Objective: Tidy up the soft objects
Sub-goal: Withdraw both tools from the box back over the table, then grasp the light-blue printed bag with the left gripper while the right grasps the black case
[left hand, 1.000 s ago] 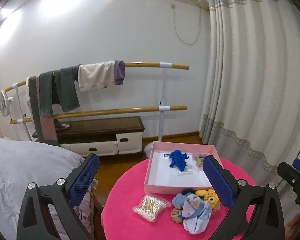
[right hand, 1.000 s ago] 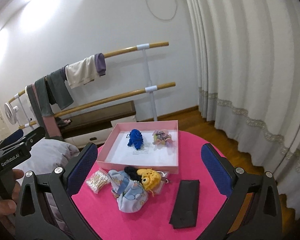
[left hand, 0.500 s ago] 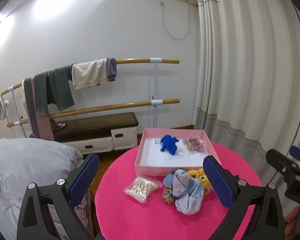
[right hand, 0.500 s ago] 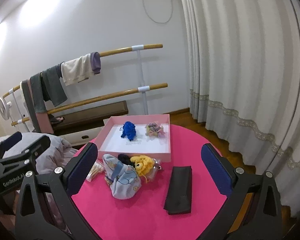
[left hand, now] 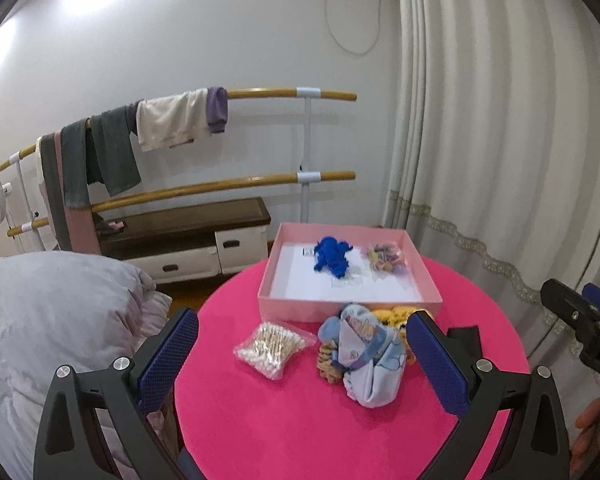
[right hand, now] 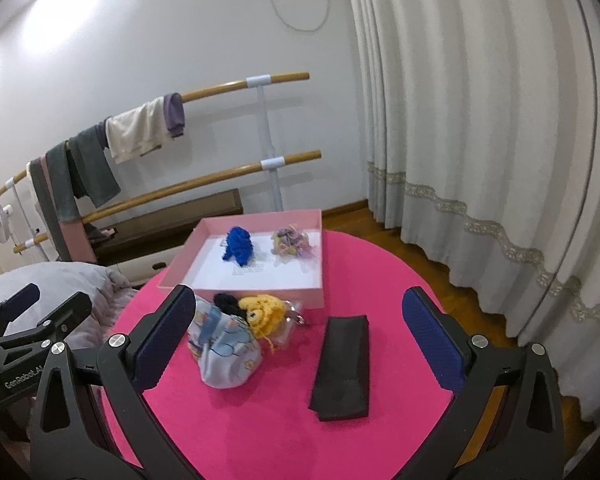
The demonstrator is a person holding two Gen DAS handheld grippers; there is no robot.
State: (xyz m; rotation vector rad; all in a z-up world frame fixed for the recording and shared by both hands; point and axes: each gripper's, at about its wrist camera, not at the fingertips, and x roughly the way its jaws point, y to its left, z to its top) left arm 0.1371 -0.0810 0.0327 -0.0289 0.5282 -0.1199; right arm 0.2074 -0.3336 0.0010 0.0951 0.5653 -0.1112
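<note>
Grippers are both hovering above a round table point(left hand: 300, 432) covered in bright pink cloth. The left gripper point(left hand: 302, 354) is holding its jaws wide apart with nothing between the blue pads. The right gripper point(right hand: 298, 332) is likewise holding its jaws wide apart and empty.

A shallow pink box point(left hand: 340, 307) is sitting at the far side of the table. Inside it, a blue knitted toy point(left hand: 332, 257) is lying near the far middle, and a pastel bundle of hair ties point(left hand: 384, 258) is lying just beside it toward the curtain point(left hand: 500, 140).

Soft items are lying in a loose pile against the near wall of the box. A light blue printed cloth pouch point(right hand: 224, 354) is resting at the front of the pile. A yellow knitted toy point(right hand: 264, 314) is touching the pouch on its far side, and a small black soft item point(right hand: 225, 302) is sitting just beside the yellow toy. A brown hair clip point(left hand: 328, 364) is protruding from under the pouch on the left gripper's side.

A clear bag of cotton swabs point(left hand: 274, 346) is lying near the pile, apart from it. A flat black case point(right hand: 342, 368) is lying well apart from the pile on the curtain side.

A grey quilt point(left hand: 52, 320) is lying beside the table, and towels point(left hand: 112, 156) are hanging over a wooden barre point(left hand: 268, 93) by the wall.
</note>
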